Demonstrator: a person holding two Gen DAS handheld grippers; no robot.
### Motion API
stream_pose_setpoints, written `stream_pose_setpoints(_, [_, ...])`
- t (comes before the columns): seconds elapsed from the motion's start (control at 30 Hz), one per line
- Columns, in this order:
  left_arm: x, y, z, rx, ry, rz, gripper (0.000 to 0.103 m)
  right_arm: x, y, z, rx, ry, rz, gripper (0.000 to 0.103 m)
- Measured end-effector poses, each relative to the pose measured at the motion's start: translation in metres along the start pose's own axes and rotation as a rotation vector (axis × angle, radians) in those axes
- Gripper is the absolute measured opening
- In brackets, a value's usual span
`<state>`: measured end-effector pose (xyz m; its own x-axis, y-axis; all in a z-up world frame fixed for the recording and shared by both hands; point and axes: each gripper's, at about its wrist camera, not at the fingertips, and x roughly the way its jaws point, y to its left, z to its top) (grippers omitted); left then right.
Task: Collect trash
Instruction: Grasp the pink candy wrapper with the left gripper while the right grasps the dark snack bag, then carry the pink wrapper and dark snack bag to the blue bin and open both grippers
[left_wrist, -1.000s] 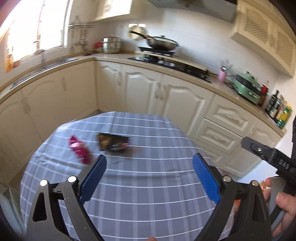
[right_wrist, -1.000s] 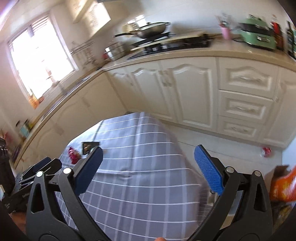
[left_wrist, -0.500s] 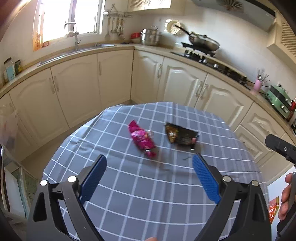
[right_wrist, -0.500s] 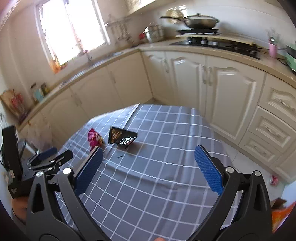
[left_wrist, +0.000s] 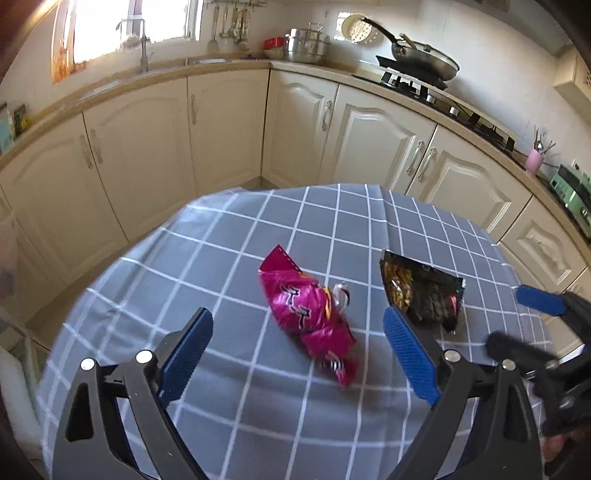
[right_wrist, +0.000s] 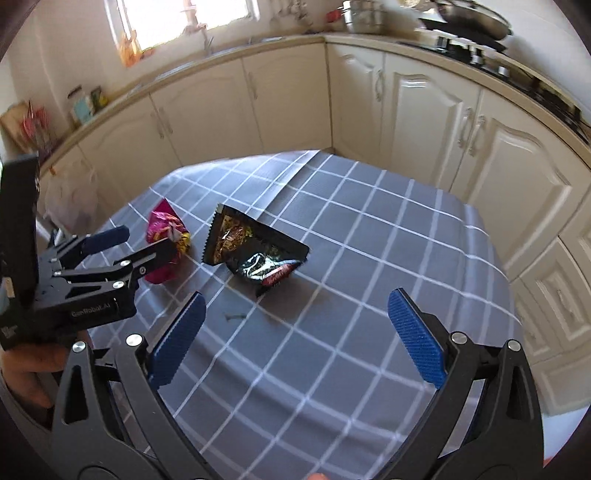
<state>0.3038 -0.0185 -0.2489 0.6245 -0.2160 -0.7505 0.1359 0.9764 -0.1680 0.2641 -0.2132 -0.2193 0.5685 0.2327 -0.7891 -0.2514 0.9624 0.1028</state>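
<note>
Left wrist view showed the left hand-held gripper (left_wrist: 297, 345) wide open, empty, above a pink wrapper (left_wrist: 308, 314); the right hand-held gripper (right_wrist: 291, 328) likewise gaped near a black wrapper (right_wrist: 255, 249).

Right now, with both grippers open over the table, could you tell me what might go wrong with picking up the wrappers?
The pink wrapper and black wrapper lie close together, so the left hand-held gripper and right hand-held gripper could collide. Flat foil may slip, or the fingers may pinch the tablecloth.
</note>
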Motion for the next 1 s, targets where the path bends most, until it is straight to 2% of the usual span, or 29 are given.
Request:
stream_pose_setpoints(0.03, [0.006, 0.002, 0.001, -0.009, 0.024, -0.023, 0.066, 0.008, 0.002, 0.002, -0.018, 0.01, 0.001, 0.097])
stream_pose_setpoints(0.1, [0.01, 0.003, 0.0, 0.002, 0.026, -0.008, 0.044, 0.022, 0.005, 0.006, -0.046, 0.034, -0.002, 0.097])
stream_pose_setpoints(0.13, [0.01, 0.003, -0.001, 0.012, 0.027, -0.006, 0.04, 0.03, 0.007, 0.009, -0.059, 0.048, 0.006, 0.097])
stream_pose_setpoints(0.27, [0.008, 0.012, -0.001, -0.002, 0.03, -0.037, 0.039, 0.05, 0.02, 0.018, -0.112, 0.062, 0.032, 0.096])
stream_pose_setpoints(0.33, [0.005, 0.016, -0.003, -0.01, 0.028, -0.03, 0.039, 0.054, 0.031, 0.019, -0.166, 0.053, 0.014, 0.088])
stream_pose_setpoints(0.4, [-0.001, 0.02, -0.007, -0.026, 0.025, -0.026, 0.039, 0.052, 0.037, 0.016, -0.188, 0.036, 0.0, 0.067])
stream_pose_setpoints(0.43, [-0.004, 0.022, -0.007, -0.03, 0.023, -0.027, 0.039, 0.049, 0.036, 0.016, -0.176, 0.035, 0.001, 0.062])
stream_pose_setpoints(0.47, [-0.007, 0.023, -0.01, -0.034, 0.022, -0.028, 0.039, 0.047, 0.036, 0.014, -0.17, 0.033, 0.0, 0.051])
stream_pose_setpoints(0.53, [-0.013, 0.025, -0.013, -0.041, 0.02, -0.031, 0.039, 0.04, 0.034, 0.009, -0.15, 0.035, 0.025, 0.039])
stream_pose_setpoints(0.57, [-0.016, 0.025, -0.015, -0.043, 0.019, -0.034, 0.039, 0.037, 0.031, 0.007, -0.137, 0.036, 0.029, 0.03])
stream_pose_setpoints(0.7, [-0.033, 0.018, -0.024, -0.04, 0.008, -0.046, 0.039, 0.02, 0.021, -0.007, -0.057, 0.031, 0.068, 0.028])
stream_pose_setpoints(1.0, [-0.078, -0.024, -0.038, 0.014, -0.04, -0.098, 0.039, -0.057, -0.009, -0.042, 0.051, -0.067, 0.057, 0.028])
